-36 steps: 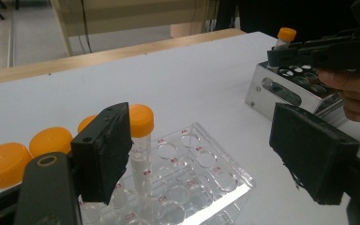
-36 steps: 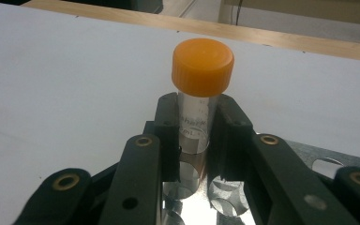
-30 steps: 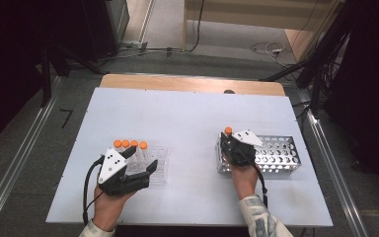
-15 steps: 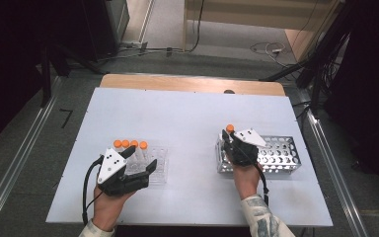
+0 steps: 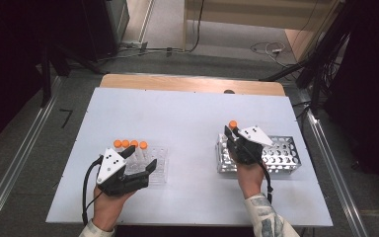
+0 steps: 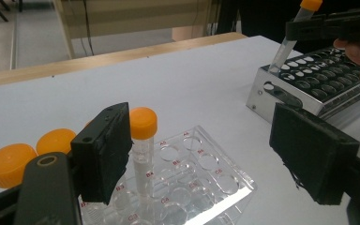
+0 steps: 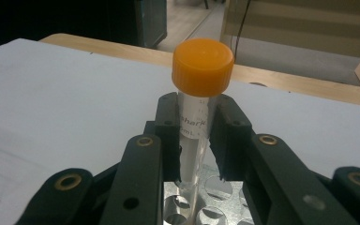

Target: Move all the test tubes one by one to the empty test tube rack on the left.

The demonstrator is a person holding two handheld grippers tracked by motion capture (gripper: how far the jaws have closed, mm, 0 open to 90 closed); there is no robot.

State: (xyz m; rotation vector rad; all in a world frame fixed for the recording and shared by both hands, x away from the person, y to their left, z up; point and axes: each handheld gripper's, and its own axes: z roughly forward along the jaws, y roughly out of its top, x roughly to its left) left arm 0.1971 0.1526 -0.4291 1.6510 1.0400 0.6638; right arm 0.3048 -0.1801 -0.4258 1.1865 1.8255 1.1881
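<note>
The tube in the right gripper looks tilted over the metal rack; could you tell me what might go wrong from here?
1. The tube leans in the right gripper, so its tip might catch a hole rim of the metal rack.
2. The left gripper stands open around a tube in the clear rack; a nudge could shift that light rack.

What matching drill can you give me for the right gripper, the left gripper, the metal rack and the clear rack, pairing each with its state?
Things:
1. right gripper
2. left gripper
3. metal rack
4. clear rack

States:
A. on the table, between open jaws, holding orange-capped tubes
B. clamped on an orange-capped tube, just below the cap
C. jaws apart, pressing on nothing
D. perforated top, the held tube's tip over its near corner holes

Pairs: 1-B, 2-C, 3-D, 4-A
</note>
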